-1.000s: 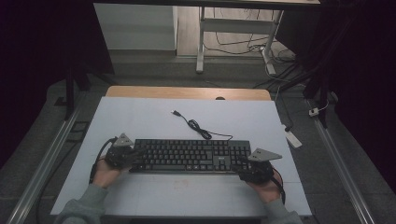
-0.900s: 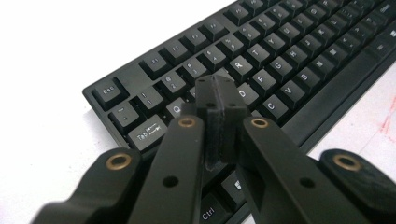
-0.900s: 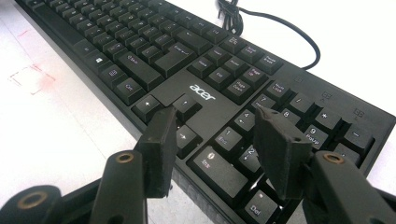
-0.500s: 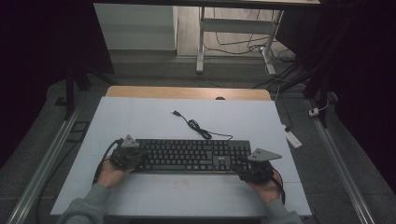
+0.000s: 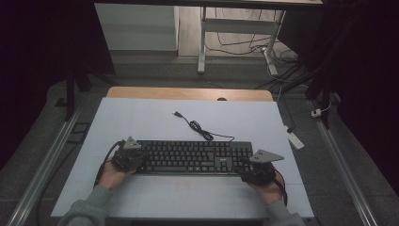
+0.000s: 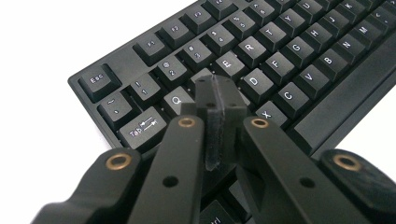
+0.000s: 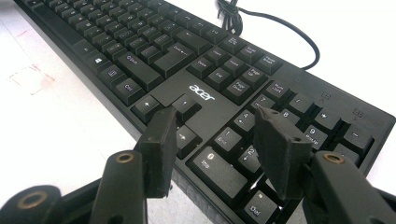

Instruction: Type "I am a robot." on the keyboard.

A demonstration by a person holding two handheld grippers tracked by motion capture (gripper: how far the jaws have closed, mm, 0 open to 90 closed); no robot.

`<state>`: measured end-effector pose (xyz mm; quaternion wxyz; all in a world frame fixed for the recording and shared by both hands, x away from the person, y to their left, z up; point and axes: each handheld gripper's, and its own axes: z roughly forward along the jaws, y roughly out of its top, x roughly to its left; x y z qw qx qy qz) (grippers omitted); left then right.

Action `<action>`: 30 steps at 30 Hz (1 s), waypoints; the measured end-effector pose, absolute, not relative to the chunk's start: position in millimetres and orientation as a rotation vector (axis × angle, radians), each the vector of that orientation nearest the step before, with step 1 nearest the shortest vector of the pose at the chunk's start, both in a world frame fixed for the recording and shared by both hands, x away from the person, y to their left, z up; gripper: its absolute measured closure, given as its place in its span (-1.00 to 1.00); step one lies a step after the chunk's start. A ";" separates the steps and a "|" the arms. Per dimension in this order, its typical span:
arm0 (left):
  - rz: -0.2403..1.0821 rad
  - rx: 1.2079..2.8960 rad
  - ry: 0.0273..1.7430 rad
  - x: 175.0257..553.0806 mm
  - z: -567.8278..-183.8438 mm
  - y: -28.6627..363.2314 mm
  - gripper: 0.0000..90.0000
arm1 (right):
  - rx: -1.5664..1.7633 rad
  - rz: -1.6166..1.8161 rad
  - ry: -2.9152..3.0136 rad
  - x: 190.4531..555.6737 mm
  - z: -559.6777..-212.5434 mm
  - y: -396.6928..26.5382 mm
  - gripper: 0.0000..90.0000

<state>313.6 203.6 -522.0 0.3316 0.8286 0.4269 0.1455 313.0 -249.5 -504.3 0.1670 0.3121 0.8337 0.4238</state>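
A black Acer keyboard [image 5: 197,157] lies across the near part of the white table top [image 5: 141,117]. Its black cable [image 5: 200,128] coils behind it and ends in a loose USB plug [image 5: 178,114]. My left gripper [image 5: 133,157] is at the keyboard's left end. In the left gripper view its jaws are pressed together, and the left gripper [image 6: 219,91] has its tip down over the keys between Q, E and X, with nothing held. My right gripper [image 5: 251,172] is at the keyboard's right end. There the right gripper [image 7: 217,123] stands open above the arrow keys and number pad.
A bare wooden strip [image 5: 188,93] edges the far side of the table. A small white box [image 5: 294,139] lies off the right edge. Metal rails run along both sides. A faint red mark [image 7: 32,77] shows on the table in front of the keyboard.
My left gripper has shifted slightly to the right, further onto the keyboard's left end. The right gripper has stayed where it was.
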 end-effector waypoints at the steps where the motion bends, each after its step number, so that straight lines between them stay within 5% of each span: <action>1: 0.380 2.166 1.116 313.7 -522.1 203.6 0.98 | 0.889 1.207 2.372 313.0 -504.2 -249.5 0.10; 12: 0.401 2.118 1.109 311.3 -518.7 205.7 0.97 | 0.890 1.215 2.367 313.0 -504.2 -249.5 0.10; 22: 0.364 1.955 1.120 305.4 -503.9 223.2 0.14 | 0.888 1.219 2.365 313.1 -504.1 -250.1 0.10; 30: 0.311 1.937 1.123 306.6 -502.7 227.2 -0.12 | 0.886 1.216 2.369 313.2 -504.3 -250.6 0.09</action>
